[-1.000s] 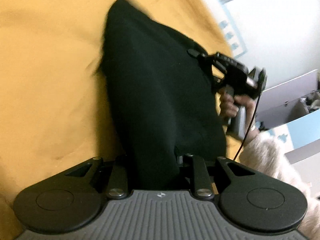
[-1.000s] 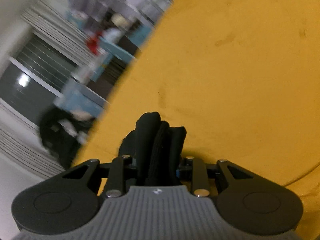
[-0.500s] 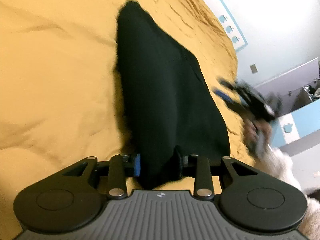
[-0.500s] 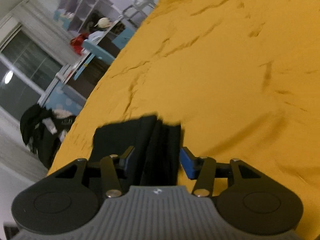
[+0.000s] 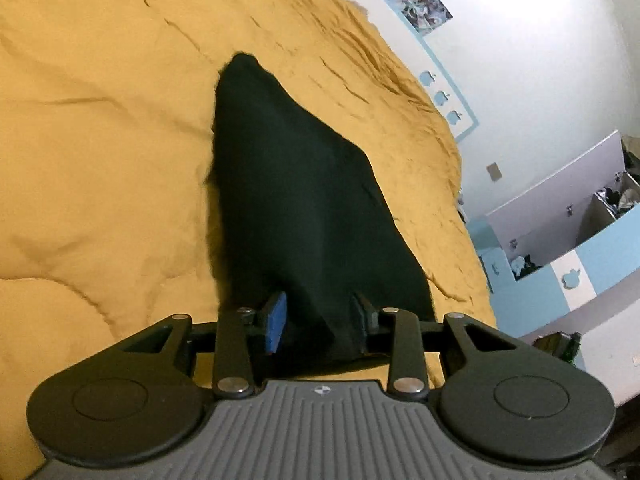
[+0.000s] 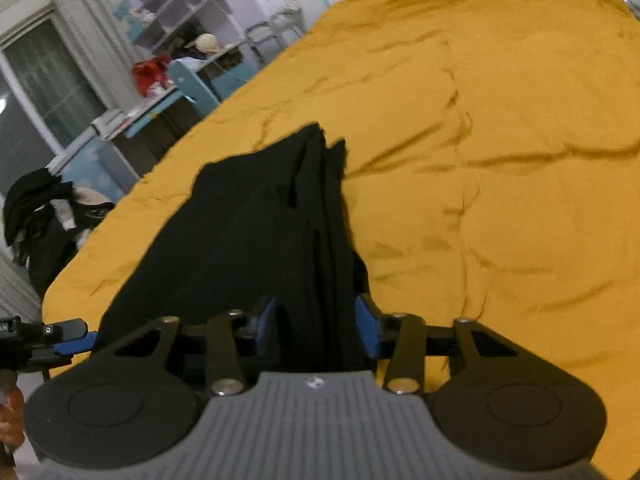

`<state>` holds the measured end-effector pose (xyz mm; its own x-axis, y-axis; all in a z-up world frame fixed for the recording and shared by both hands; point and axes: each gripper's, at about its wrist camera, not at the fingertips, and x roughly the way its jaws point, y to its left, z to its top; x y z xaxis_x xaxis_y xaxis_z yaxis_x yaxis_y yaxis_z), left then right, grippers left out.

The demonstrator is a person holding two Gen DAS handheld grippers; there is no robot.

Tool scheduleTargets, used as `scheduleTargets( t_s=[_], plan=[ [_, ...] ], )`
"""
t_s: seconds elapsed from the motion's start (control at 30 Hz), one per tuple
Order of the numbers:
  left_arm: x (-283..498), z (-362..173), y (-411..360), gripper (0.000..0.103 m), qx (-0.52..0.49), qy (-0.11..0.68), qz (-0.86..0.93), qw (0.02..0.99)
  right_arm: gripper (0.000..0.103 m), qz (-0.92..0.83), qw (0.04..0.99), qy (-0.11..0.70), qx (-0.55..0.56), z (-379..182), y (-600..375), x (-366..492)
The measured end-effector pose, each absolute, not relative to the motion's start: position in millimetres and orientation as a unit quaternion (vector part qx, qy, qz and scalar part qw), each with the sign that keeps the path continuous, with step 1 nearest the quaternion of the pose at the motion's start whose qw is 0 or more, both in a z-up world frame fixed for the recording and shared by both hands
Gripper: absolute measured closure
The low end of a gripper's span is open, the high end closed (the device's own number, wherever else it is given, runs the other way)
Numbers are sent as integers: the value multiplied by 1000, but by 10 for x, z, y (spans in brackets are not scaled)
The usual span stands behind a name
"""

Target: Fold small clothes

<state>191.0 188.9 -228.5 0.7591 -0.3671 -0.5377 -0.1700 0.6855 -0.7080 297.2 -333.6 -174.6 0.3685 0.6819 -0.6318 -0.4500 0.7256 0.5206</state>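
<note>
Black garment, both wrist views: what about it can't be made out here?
- Black garment, left wrist view: its near edge is hidden behind the left gripper body, so the fingers' contact is unclear.
- Right wrist view: the bunched folds run under the right gripper; the layer count is unreadable in the dark cloth.
- Garment type: no seams or openings show against the yellow blanket.

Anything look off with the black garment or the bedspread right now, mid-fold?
Nothing damaged or spilled. The black garment lies bunched rather than flat: thick folds gather between the right gripper pads, and one corner tapers to a point on the yellow bedspread. The left gripper straddles its other end. The bedspread is wrinkled.
</note>
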Motion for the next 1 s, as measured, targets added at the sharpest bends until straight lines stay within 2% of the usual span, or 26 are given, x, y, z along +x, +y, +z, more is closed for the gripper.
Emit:
scheduleTargets(
  t_s=[0.2, 0.33, 0.43, 0.5, 0.7, 0.87, 1.0],
  plan=[
    [1821, -2274, 1876, 65, -376, 377, -62, 844, 100, 317, 832, 430, 153, -1528, -3444, 2976],
    [1779, -2365, 1803, 68, -348, 397, -57, 848, 101, 299, 819, 468, 144, -1847, -3430, 3039],
    [1750, -2303, 1831, 69, -349, 400, -61, 846, 96, 294, 812, 474, 172, -2010, -3505, 3018],
    [1733, -2189, 1851, 70, -345, 397, -64, 848, 69, 292, 812, 475, 175, -1960, -3529, 3013],
    [1845, -1872, 1739, 69, -324, 353, -114, 870, 68, 320, 852, 378, 170, -1341, -3496, 3105],
    [2050, -2113, 1593, 69, -313, 394, -117, 856, 69, 373, 861, 322, 127, -1141, -2845, 3584],
    [2004, -2323, 1670, 71, -344, 393, -104, 846, 69, 380, 856, 336, 102, -1259, -2288, 4035]
  ],
)
